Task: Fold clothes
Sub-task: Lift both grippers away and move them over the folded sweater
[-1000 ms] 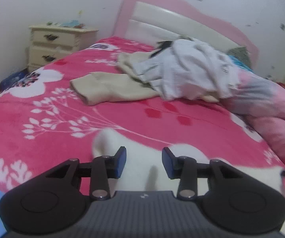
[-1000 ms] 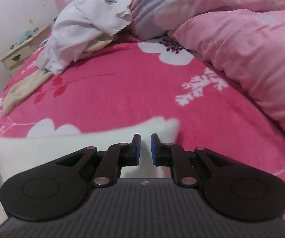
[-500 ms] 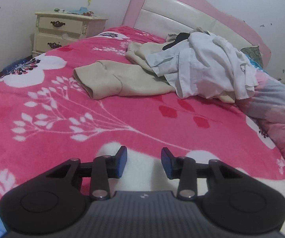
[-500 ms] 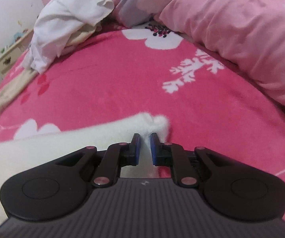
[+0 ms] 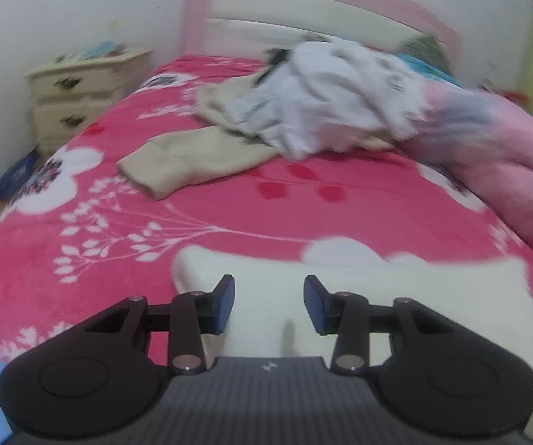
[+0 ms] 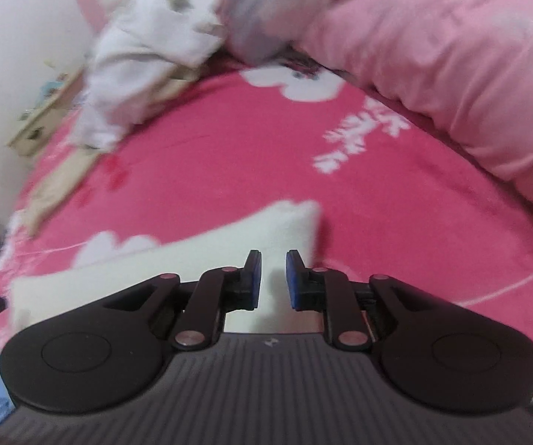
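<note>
Right wrist | white cloth [image 6: 229, 244] long axis lies left-right | right tool [image 6: 271, 282] just opening, empty.

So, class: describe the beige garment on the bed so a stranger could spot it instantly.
Start at the pink headboard and come down the bright pink floral blanket. The flat beige knit garment lies half under the crumpled white shirt pile; unlike that, it is smooth and tan.

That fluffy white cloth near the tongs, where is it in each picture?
Left wrist view: the white cloth lies across the bottom, under and beyond the left tongs.
Right wrist view: it stretches from lower left to centre, its corner just past the right tongs.
Shared landmark: the crumpled white shirt.
</note>
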Action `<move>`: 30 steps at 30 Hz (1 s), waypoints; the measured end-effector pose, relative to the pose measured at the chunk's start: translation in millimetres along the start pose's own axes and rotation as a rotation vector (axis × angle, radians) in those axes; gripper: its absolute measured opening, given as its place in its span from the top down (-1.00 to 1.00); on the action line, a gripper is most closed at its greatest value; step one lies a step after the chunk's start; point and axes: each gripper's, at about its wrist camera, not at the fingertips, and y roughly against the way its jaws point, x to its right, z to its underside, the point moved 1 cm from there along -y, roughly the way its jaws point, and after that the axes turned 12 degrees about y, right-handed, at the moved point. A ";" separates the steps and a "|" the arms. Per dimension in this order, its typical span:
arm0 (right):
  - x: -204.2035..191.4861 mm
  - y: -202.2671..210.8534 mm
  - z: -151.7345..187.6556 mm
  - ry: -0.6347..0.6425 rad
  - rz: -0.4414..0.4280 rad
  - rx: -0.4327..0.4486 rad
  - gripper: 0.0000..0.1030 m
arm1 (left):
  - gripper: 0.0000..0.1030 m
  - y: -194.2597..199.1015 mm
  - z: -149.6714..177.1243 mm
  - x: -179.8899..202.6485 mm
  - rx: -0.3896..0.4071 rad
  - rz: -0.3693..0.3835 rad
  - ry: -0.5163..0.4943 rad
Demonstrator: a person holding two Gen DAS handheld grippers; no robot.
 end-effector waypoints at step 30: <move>-137.9 -23.3 140.4 0.465 -0.353 -0.448 0.72 | 0.18 21.0 136.3 -17.6 -0.403 0.035 0.134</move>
